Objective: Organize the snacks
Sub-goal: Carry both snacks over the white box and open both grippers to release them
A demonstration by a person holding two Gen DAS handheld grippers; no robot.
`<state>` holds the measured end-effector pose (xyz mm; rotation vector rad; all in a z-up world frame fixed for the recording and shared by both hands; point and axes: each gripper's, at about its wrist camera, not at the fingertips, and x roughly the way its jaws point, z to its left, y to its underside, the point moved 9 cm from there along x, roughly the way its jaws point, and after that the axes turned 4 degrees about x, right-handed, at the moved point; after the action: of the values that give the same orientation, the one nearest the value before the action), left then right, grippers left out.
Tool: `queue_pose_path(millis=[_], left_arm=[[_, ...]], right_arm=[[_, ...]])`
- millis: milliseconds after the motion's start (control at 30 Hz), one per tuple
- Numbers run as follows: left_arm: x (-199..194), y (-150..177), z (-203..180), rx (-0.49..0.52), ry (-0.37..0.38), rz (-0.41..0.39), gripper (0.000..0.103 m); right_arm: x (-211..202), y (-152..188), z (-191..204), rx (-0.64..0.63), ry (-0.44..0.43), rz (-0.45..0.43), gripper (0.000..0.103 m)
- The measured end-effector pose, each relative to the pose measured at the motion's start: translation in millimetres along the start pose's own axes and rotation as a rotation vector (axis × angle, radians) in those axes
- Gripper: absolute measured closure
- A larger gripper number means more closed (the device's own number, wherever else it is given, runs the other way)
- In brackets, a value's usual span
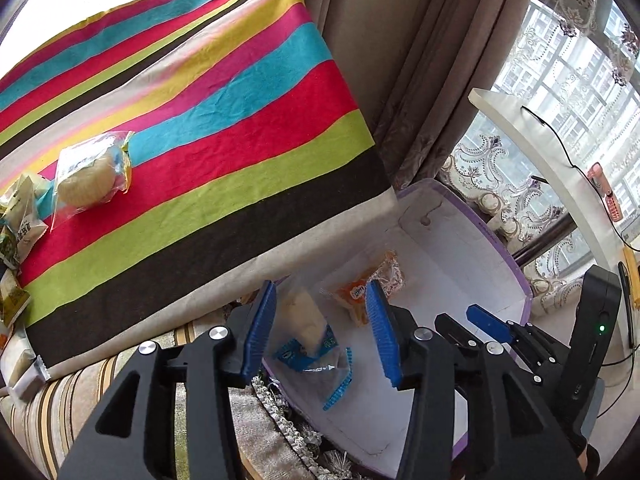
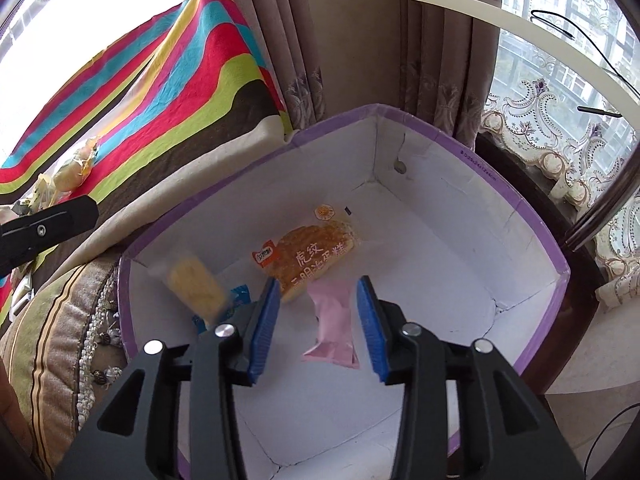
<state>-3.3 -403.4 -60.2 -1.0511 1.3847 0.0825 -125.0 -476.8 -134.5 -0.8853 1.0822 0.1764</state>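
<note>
A white box with a purple rim (image 2: 440,136) stands below the striped table. My left gripper (image 1: 322,320) hovers over its near-left corner with its jaws apart. Between the jaws a pale cake in a blue-trimmed clear wrapper (image 1: 306,320) shows blurred, and neither pad touches it. My right gripper (image 2: 319,304) is open over the box's middle. A pink packet (image 2: 334,320) lies below and between its fingers, free of the pads. An orange cake packet (image 2: 312,256) rests on the box floor. On the striped cloth lie a wrapped round bun (image 1: 92,176) and several more packets (image 1: 20,216).
The striped tablecloth (image 1: 200,120) overhangs the box's left side. A striped cushion with a braided edge (image 2: 60,320) presses against the box. Curtains (image 2: 360,40) hang behind, and a white curved shelf (image 1: 540,148) with a cable runs to the right.
</note>
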Motion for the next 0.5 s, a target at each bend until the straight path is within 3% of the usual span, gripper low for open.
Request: queue_pose_path(millis=[133, 267, 500], left_arm=[[-9, 0, 9, -0.02, -0.015, -0.021, 0.047], [-22, 2, 27, -0.055, -0.028, -0.041, 0.045], [-50, 16, 74, -0.157, -0.072, -0.075, 0.045]], right_arm=[[-2, 0, 5, 0.0, -0.011, -0.001, 0.043], [-5, -1, 11, -0.006, -0.021, -0.004, 0.036], [-18, -4, 40, -0.041, -0.069, -0.015, 0.033]])
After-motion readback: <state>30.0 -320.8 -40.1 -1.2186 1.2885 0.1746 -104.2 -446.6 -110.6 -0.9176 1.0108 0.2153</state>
